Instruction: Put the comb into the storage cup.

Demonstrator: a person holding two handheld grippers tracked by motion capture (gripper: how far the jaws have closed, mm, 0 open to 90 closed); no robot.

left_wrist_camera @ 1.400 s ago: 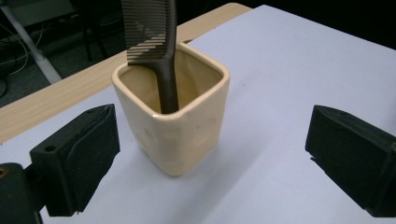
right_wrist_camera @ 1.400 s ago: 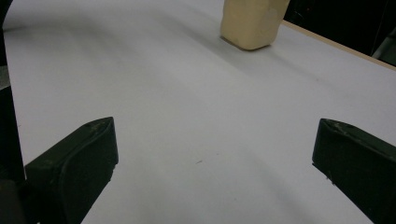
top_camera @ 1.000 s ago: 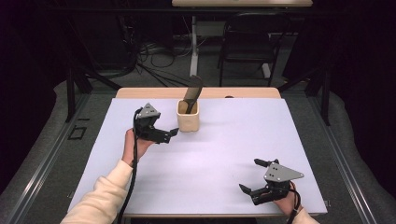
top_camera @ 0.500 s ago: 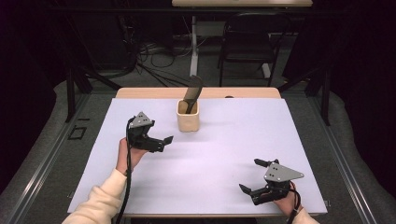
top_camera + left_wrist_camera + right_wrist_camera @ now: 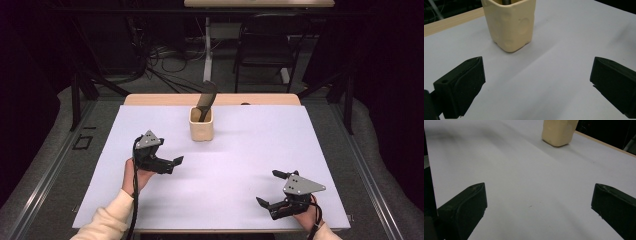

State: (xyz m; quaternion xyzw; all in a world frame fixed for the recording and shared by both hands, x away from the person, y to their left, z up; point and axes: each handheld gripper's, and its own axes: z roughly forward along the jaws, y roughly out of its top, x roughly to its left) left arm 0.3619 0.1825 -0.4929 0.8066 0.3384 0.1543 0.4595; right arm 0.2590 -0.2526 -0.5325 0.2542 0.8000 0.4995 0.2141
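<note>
A: Where did the cream holder (image 5: 202,125) stand?

B: Upright on the white mat (image 5: 250,150) that covered the desk, near the far edge and a little left of the middle. A dark utensil (image 5: 205,99) stood in it, leaning toward the far edge, its broad end above the rim.

A: And the left gripper (image 5: 170,164)?

B: Held in the person's left hand (image 5: 134,175) over the left half of the mat, nearer the near edge than the holder was, and apart from it. Its jaws were spread wide with nothing between them. In the left gripper view the holder (image 5: 510,23) sat beyond the gap, closer to the left-hand jaw, with bare mat between.

A: Was it touching the holder?

B: No, clear white mat lay between the jaw tips and the holder's base.

A: The right gripper (image 5: 272,189)?

B: Down by the near right corner of the mat, well apart from the holder. Its jaws were also wide apart and held nothing. Its own view showed the holder (image 5: 559,131) far off, across a long stretch of mat.

A: Did either gripper rest on the mat?

B: I couldn't tell from the views.
</note>
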